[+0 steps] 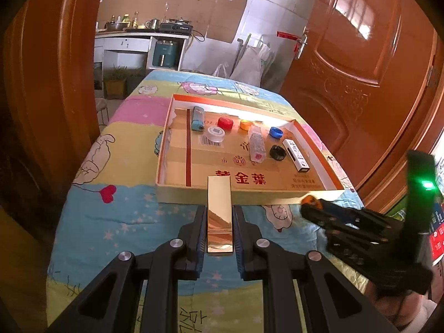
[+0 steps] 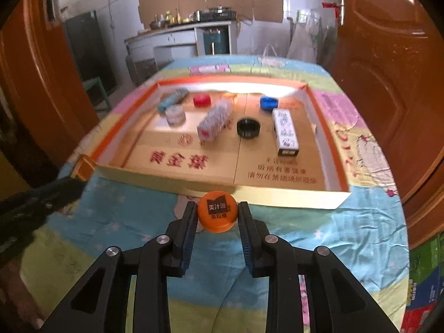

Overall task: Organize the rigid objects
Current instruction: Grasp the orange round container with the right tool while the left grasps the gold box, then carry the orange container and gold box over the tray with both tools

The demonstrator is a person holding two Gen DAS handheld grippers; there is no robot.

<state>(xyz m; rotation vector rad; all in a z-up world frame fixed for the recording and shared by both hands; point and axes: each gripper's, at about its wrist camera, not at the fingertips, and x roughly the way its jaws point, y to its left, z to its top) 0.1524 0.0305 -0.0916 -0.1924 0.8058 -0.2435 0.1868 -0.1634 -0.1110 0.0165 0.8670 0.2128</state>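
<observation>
My left gripper (image 1: 219,216) is shut on a shiny gold rectangular box (image 1: 219,211), held above the table just before the near wall of the shallow cardboard tray (image 1: 249,195). My right gripper (image 2: 217,216) is shut on an orange bottle cap (image 2: 217,215), held just before the tray's near wall (image 2: 277,198). The right gripper also shows in the left wrist view (image 1: 313,205). In the tray lie a blue lighter (image 1: 197,118), a red cap (image 1: 225,122), an orange cap (image 1: 246,124), a blue cap (image 1: 275,132), a black cap (image 1: 278,152), a clear round box (image 1: 216,133), a clear plastic case (image 1: 256,143) and a white box (image 1: 296,154).
The table wears a colourful cartoon cloth (image 1: 125,211). Brown wooden doors stand at the left (image 1: 50,63) and right (image 1: 360,69). A kitchen counter (image 1: 138,36) with pots is behind the table. Coloured boxes (image 2: 427,283) stand at the lower right.
</observation>
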